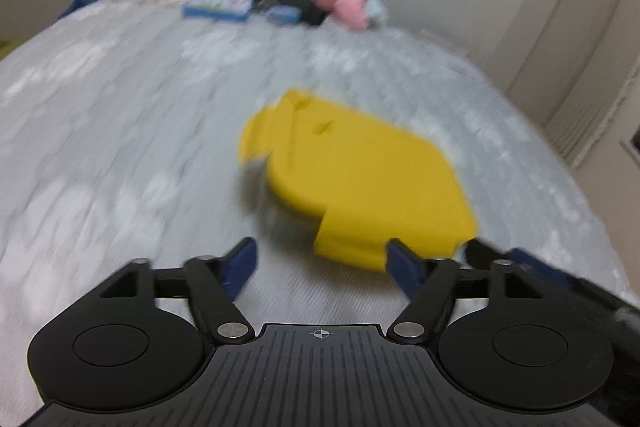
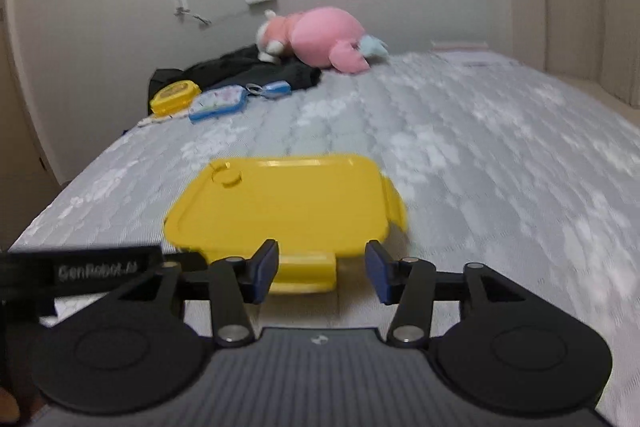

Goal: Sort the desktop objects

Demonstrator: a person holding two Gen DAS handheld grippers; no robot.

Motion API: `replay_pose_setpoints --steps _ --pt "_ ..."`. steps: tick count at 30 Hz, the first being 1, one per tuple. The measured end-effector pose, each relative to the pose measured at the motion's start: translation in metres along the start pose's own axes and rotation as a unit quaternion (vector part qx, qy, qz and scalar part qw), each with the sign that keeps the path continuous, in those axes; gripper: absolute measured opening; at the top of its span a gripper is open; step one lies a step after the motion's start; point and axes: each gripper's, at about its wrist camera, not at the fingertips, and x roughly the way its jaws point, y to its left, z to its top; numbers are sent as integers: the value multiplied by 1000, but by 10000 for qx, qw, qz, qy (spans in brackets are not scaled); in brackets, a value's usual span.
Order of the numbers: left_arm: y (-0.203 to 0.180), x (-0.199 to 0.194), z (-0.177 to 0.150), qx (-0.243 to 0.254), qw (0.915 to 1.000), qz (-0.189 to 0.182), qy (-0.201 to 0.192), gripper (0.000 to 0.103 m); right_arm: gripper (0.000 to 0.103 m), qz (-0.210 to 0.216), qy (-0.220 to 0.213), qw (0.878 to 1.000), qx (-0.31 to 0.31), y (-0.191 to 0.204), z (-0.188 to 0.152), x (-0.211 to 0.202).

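two grippers open, nothing pinched: left gripper (image 1: pixel 324 267) and right gripper (image 2: pixel 322 273) just short of the yellow lid (image 2: pixel 280 211). lid lies flat on the grey mattress (image 2: pixel 480 147). pink plush (image 2: pixel 320 39) well beyond lid.

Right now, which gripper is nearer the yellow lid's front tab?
Right, narrowly. The right gripper has the tab between its open jaws, not pinched. The left gripper sits just short of the lid, off to its left, jaws open.
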Motion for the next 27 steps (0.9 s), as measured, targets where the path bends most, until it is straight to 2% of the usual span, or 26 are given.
replay_pose_setpoints --steps 2,5,10,13,15,17,19,27 --pt "4 2 -8 -43 9994 192 274 90 79 -32 218 9996 151 -5 -4 -4" --pt "6 6 -16 39 9974 427 574 92 81 -33 618 9973 392 -13 -12 -7" --pt "-5 11 -28 623 9919 732 835 99 87 -280 1329 9891 567 -20 -31 -4" --pt "-10 16 -37 857 9850 973 1142 101 97 -426 1313 9885 626 -20 -37 -6" --pt "-12 18 -41 920 9800 1234 1261 101 103 -603 1129 9903 536 -17 -39 -8" --pt "-10 16 -41 890 9794 1336 1221 101 103 -780 1049 9909 312 -14 -39 -9" --pt "-6 9 -40 751 9834 1241 1090 102 103 -844 1061 9907 55 -13 -39 -8" --pt "4 -3 -39 345 9901 1085 820 102 103 -399 1374 9897 82 -11 -39 -4"
